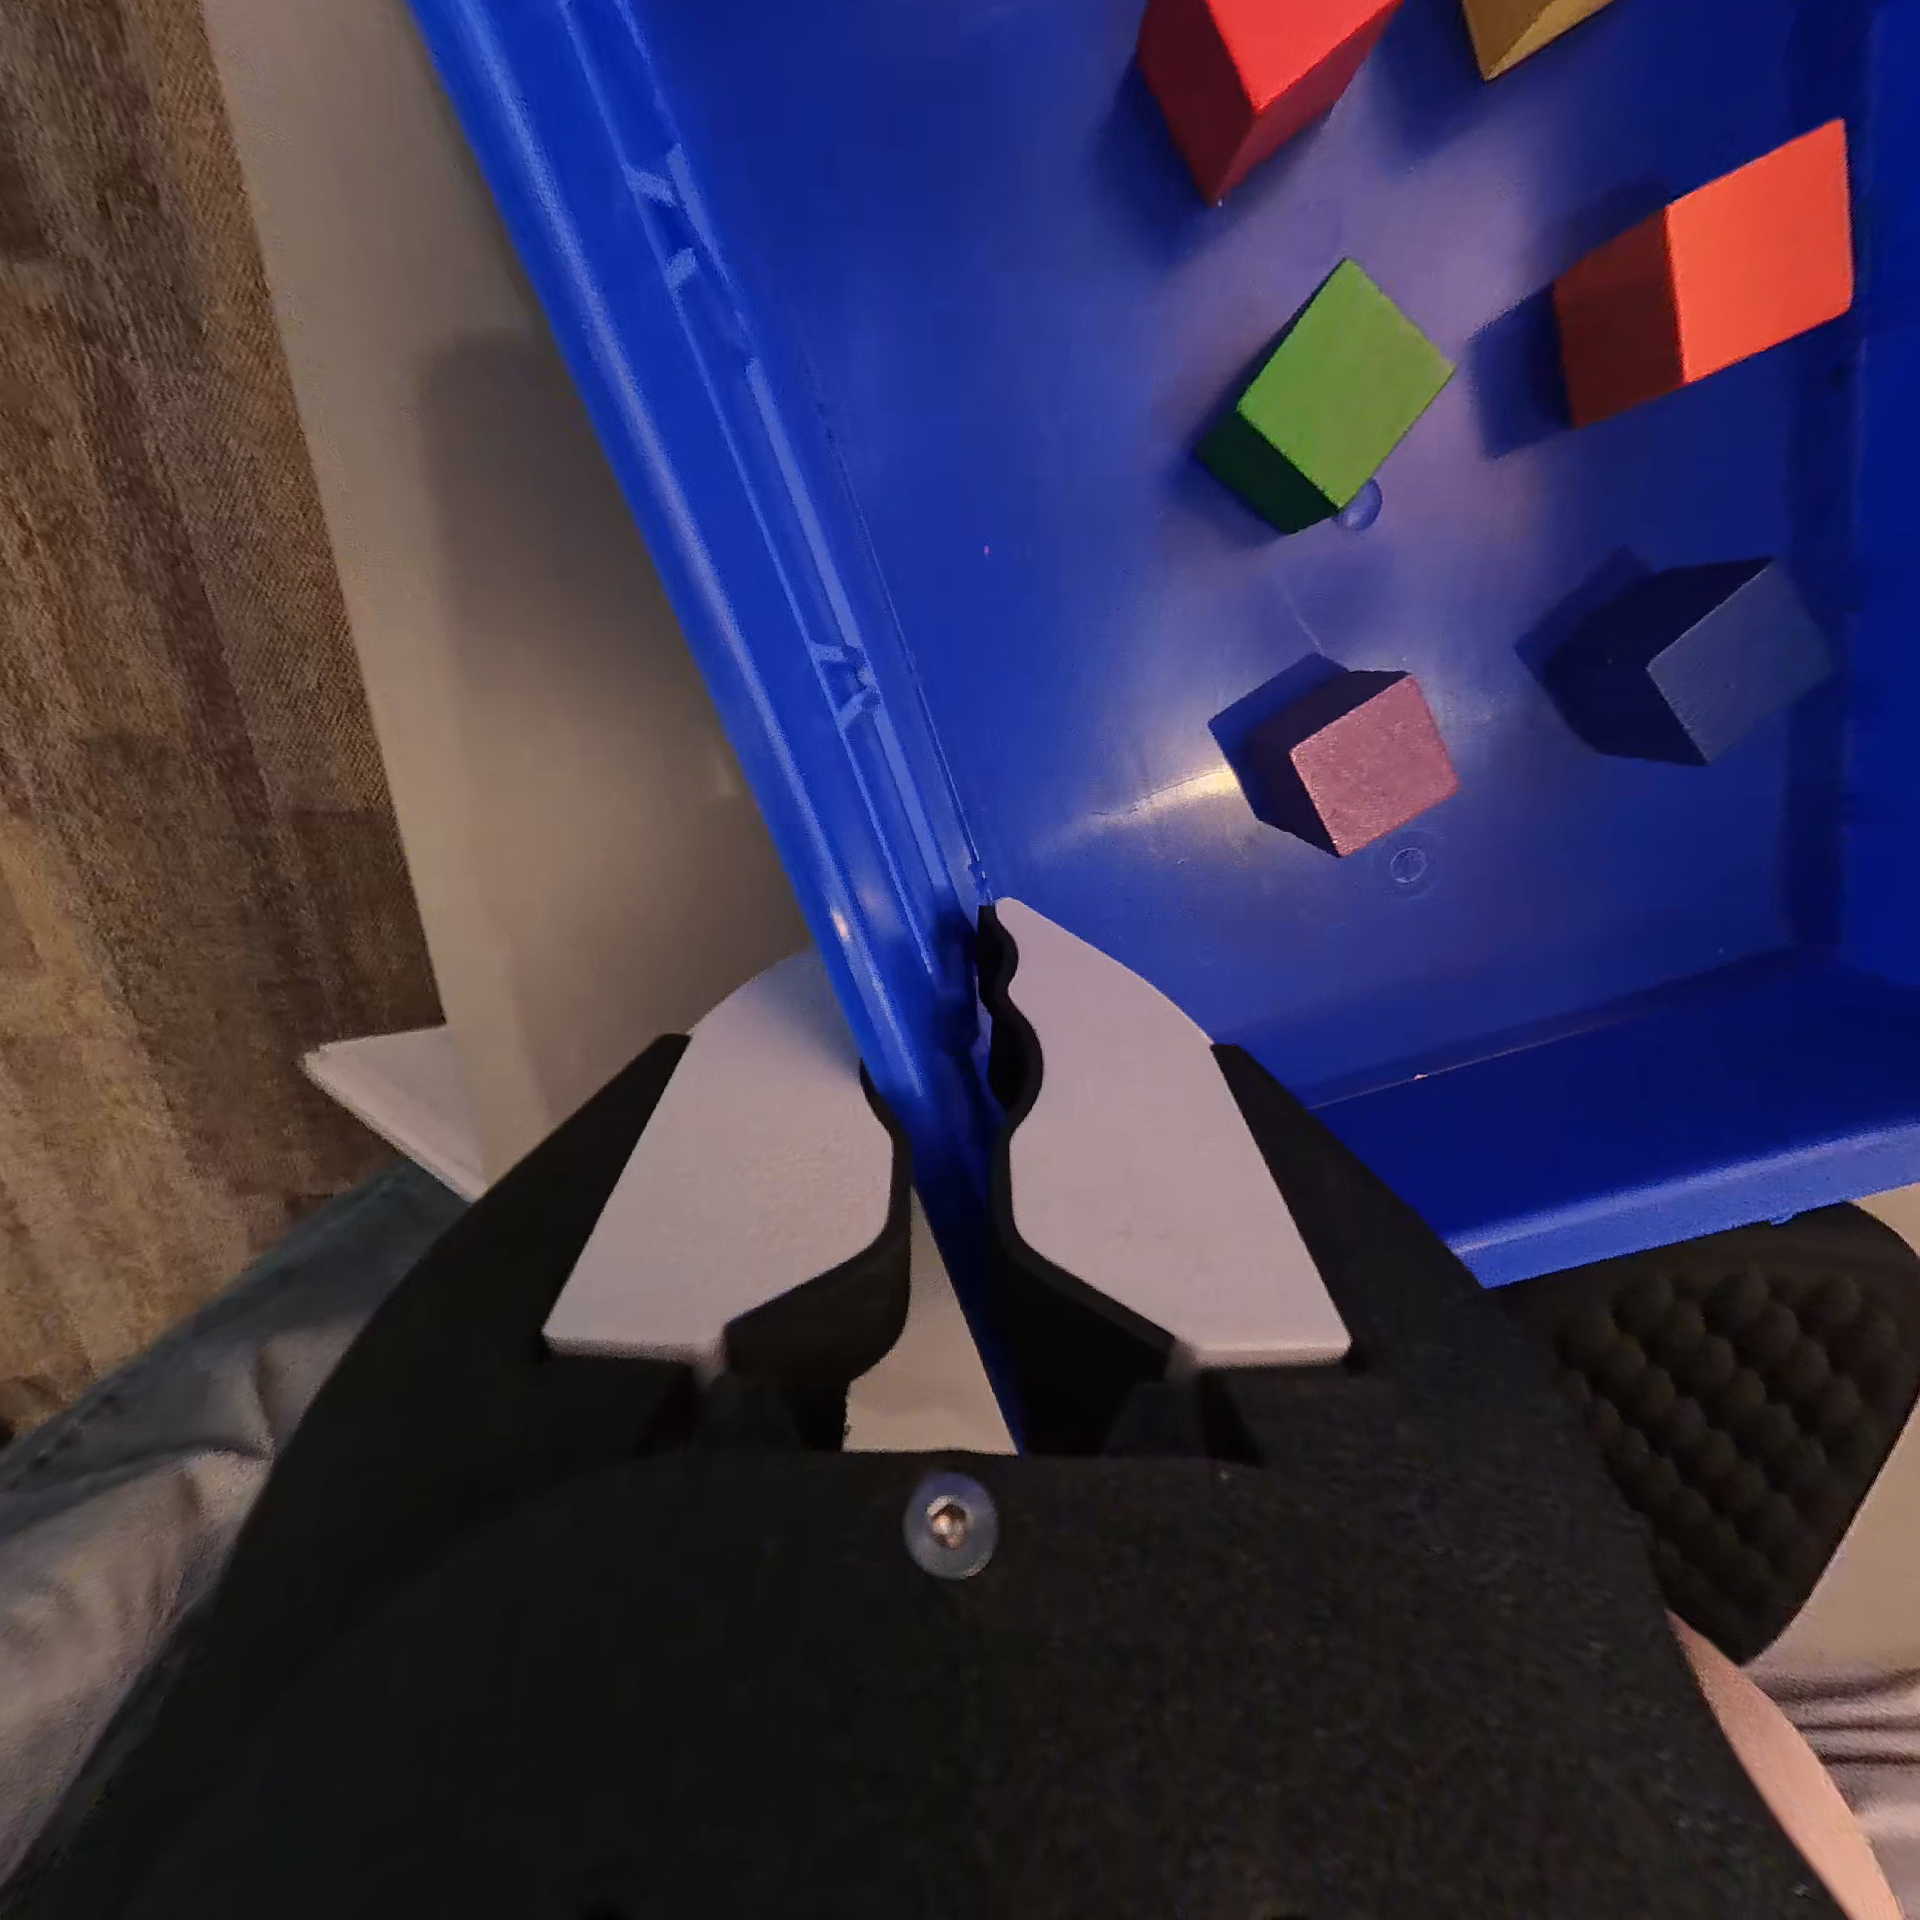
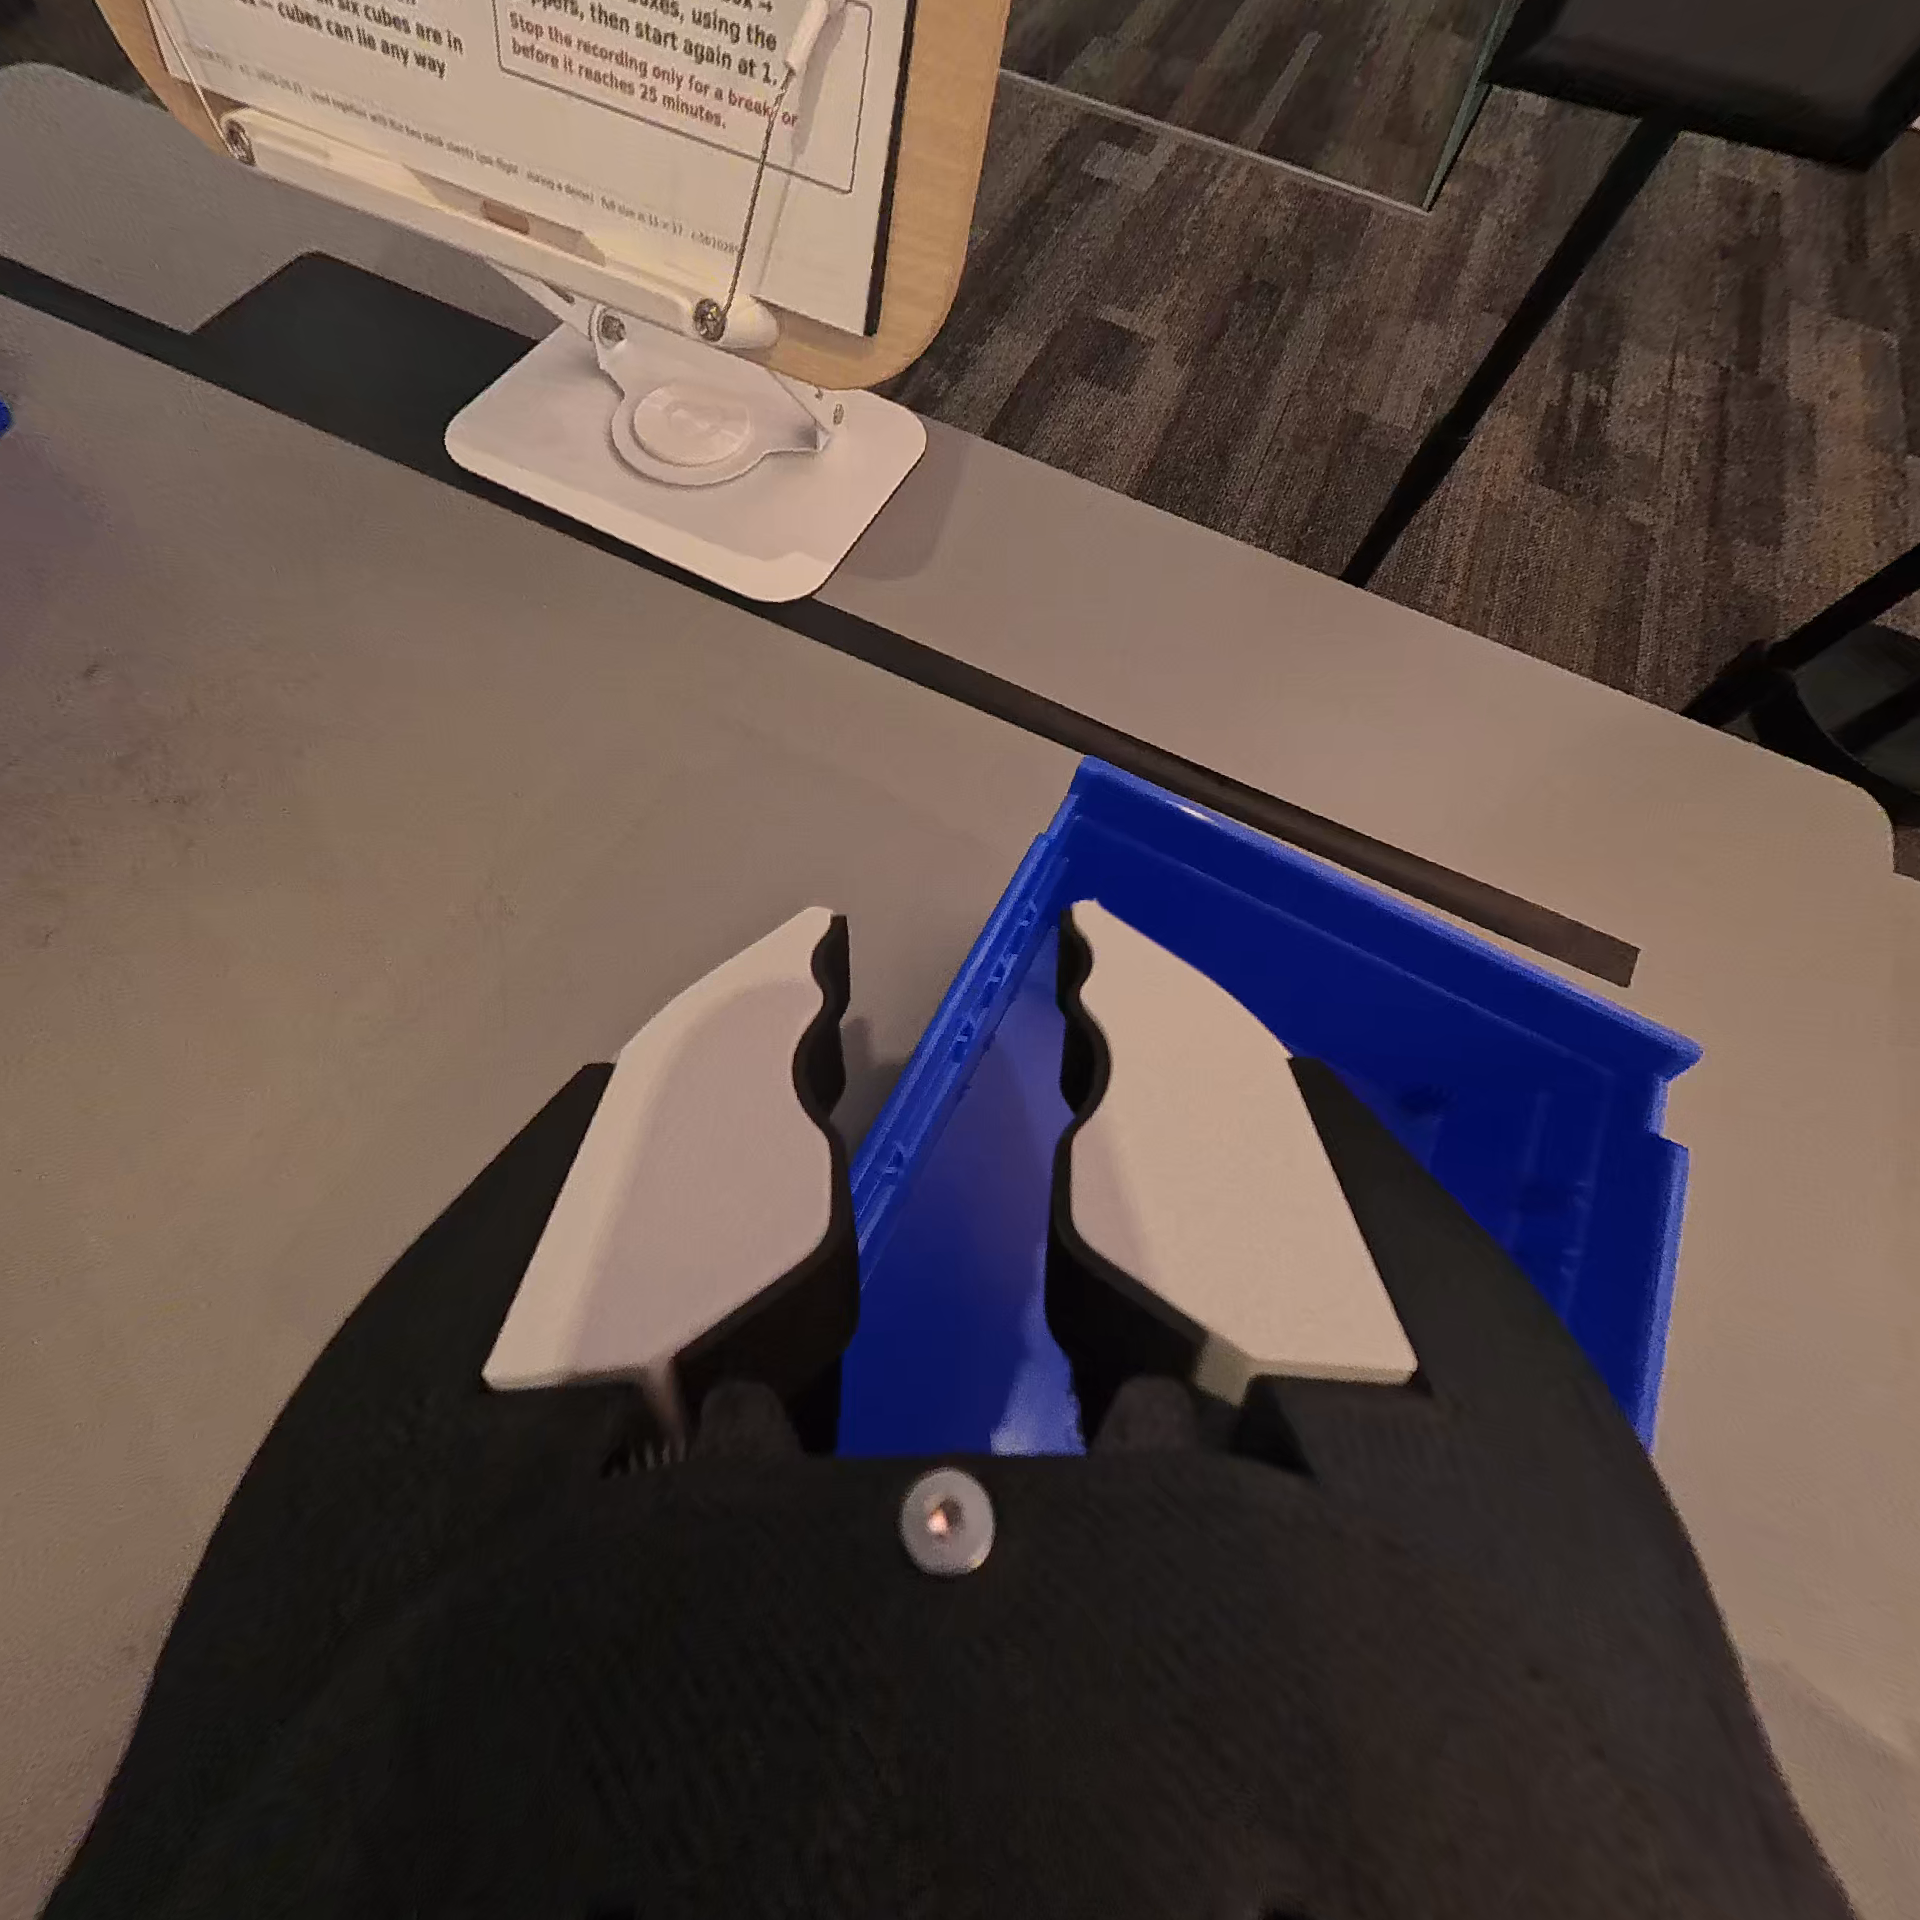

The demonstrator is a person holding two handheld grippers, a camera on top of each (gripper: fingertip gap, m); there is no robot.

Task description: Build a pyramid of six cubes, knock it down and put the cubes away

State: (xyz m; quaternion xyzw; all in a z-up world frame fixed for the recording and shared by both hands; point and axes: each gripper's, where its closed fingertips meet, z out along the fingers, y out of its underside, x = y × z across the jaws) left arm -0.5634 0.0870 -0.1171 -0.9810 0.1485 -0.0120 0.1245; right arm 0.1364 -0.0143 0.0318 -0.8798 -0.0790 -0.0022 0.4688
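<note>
Nearest thing: the left gripper (image 1: 951, 1023) has its jaws clamped on the side wall of a blue bin (image 1: 727, 499). Just past it on the bin floor sit a purple cube (image 1: 1361, 764), navy cube (image 1: 1704, 665), green cube (image 1: 1335, 395), orange cube (image 1: 1725, 270), red cube (image 1: 1247, 83) and a yellowish one (image 1: 1527, 31) at the top edge. So all six are binned, either not started or already put away. The right gripper (image 2: 951, 1023) has its jaws apart, straddling the wall of a second blue bin (image 2: 1403, 987) on the grey table (image 2: 364, 831); no cubes visible inside it. An instruction sign stand (image 2: 686, 457) is at the back.
</note>
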